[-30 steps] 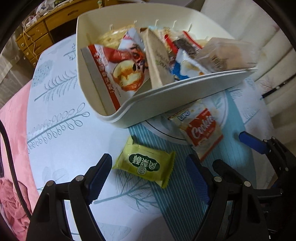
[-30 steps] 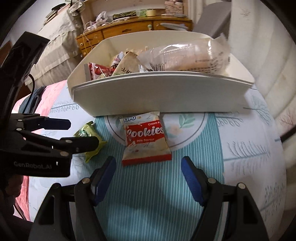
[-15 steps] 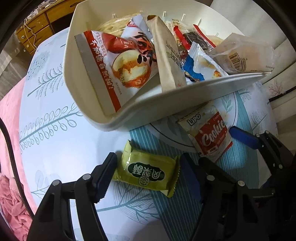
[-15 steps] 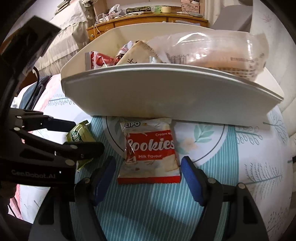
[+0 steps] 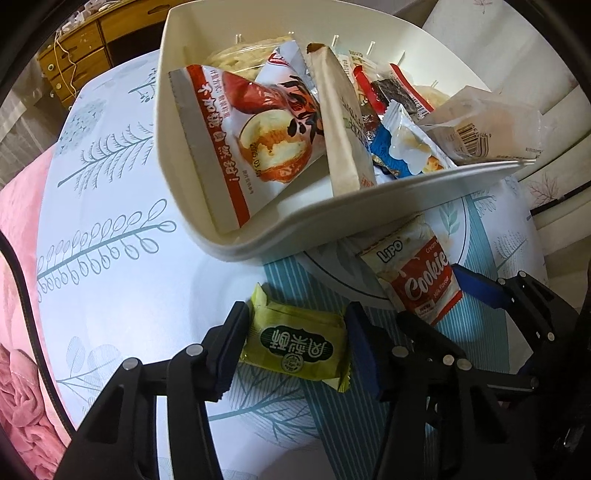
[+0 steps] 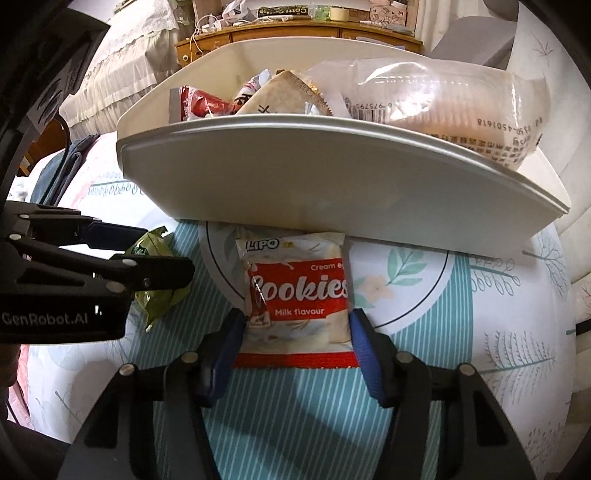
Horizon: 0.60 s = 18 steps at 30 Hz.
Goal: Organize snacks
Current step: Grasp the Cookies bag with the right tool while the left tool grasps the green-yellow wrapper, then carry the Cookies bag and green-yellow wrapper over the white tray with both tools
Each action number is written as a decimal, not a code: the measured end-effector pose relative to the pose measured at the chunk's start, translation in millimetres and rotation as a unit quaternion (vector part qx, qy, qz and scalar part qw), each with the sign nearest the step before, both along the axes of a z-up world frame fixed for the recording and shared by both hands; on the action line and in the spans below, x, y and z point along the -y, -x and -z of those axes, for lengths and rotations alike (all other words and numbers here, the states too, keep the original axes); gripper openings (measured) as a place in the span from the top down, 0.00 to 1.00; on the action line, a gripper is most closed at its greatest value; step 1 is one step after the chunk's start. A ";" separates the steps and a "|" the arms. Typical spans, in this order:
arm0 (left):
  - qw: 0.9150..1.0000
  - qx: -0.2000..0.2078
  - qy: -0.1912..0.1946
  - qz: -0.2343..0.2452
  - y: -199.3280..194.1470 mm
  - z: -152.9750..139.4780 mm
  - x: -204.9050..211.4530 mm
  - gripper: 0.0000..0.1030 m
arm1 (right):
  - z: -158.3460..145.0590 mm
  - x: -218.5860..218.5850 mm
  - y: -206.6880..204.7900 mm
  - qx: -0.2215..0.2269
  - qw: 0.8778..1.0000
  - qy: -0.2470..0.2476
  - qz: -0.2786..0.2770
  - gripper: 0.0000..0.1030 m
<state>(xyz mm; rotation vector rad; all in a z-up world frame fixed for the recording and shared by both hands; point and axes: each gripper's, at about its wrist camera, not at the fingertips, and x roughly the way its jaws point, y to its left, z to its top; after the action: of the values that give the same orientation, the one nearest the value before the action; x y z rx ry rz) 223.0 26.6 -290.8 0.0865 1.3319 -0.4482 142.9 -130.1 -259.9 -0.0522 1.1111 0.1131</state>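
A green snack packet (image 5: 295, 343) lies on the tablecloth between the pads of my left gripper (image 5: 295, 339). Its jaws are closing and both pads touch the wrapper's ends. A red and white cookies packet (image 6: 295, 295) lies flat just in front of the white bin (image 6: 332, 177), partly under its rim. My right gripper (image 6: 295, 332) straddles this packet. Its jaws are closing and the pads press the packet's two sides. The bin holds several snack packets, among them a red and white bread bag (image 5: 251, 147) and a clear wrapped cake (image 6: 443, 99). The left gripper (image 6: 122, 254) shows at the left of the right wrist view.
The round table has a white and teal leaf-print cloth (image 5: 110, 240). A pink blanket (image 5: 18, 332) lies past the table's left edge. A wooden drawer chest (image 6: 295, 33) stands behind the bin, and white padded furniture (image 5: 554, 110) is to the right.
Both grippers came down over their packets and their jaws narrowed until the pads met the wrappers. The bin looms larger in both views.
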 end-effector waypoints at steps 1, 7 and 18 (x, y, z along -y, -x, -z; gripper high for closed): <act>1.000 0.000 0.001 -0.001 2.1 -0.6 -2.7 0.50 | -0.3 -1.8 0.3 -0.003 1.000 0.001 0.002 0.44; 1.000 -0.005 0.002 -0.008 20.9 -4.1 -29.3 0.51 | -1.2 -23.9 1.0 -0.026 1.000 -0.005 0.015 0.46; 0.999 -0.003 0.004 -0.036 51.3 -30.5 -107.1 0.51 | -3.2 -72.9 19.6 -0.069 0.995 -0.045 0.059 0.50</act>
<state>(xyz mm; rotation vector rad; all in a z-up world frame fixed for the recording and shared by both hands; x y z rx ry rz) 171.7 133.6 -260.3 0.0304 1.3348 -0.3929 123.3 -57.3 -256.6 0.1045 1.2424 0.0611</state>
